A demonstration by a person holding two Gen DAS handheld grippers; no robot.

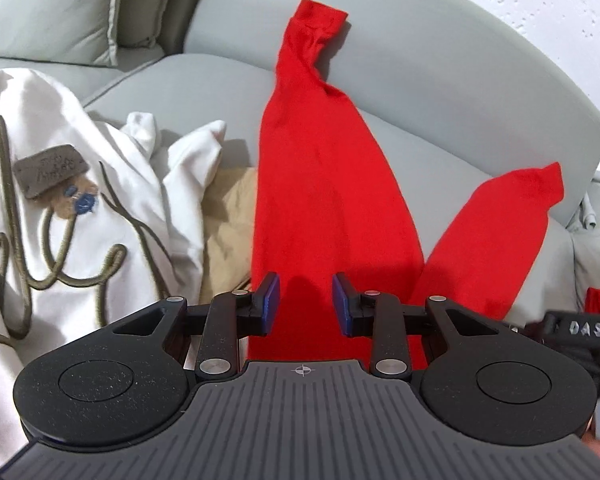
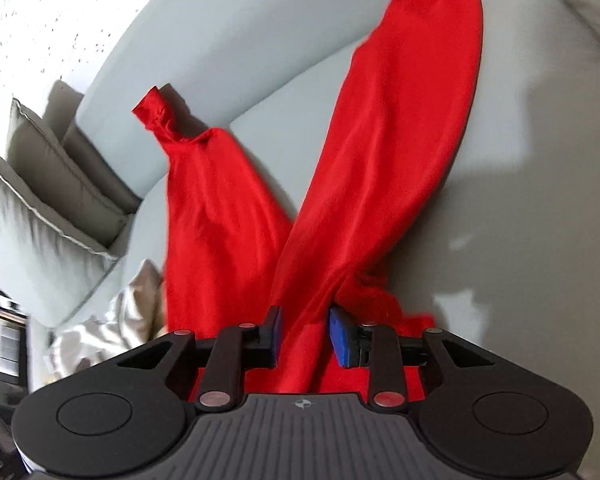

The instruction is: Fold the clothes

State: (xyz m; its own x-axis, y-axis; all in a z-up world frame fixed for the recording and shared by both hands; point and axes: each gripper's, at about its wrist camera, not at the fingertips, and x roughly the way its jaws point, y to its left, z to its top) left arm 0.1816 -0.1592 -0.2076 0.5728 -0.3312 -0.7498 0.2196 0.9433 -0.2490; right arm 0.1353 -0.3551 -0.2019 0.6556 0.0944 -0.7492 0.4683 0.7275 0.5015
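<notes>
Grey sofa [image 1: 440, 92]; red, perhaps twisted garment [image 1: 320, 200]

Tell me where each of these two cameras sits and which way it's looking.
Left wrist: rides the left gripper, angled down over the red garment toward the sofa back; its own fingers and the right gripper's edge show.
Right wrist: rides the right gripper, angled down along the garment's bunched cloth between its fingers; only its own fingers show.
Shared: the garment, sofa, cushions, white clothing.
</notes>
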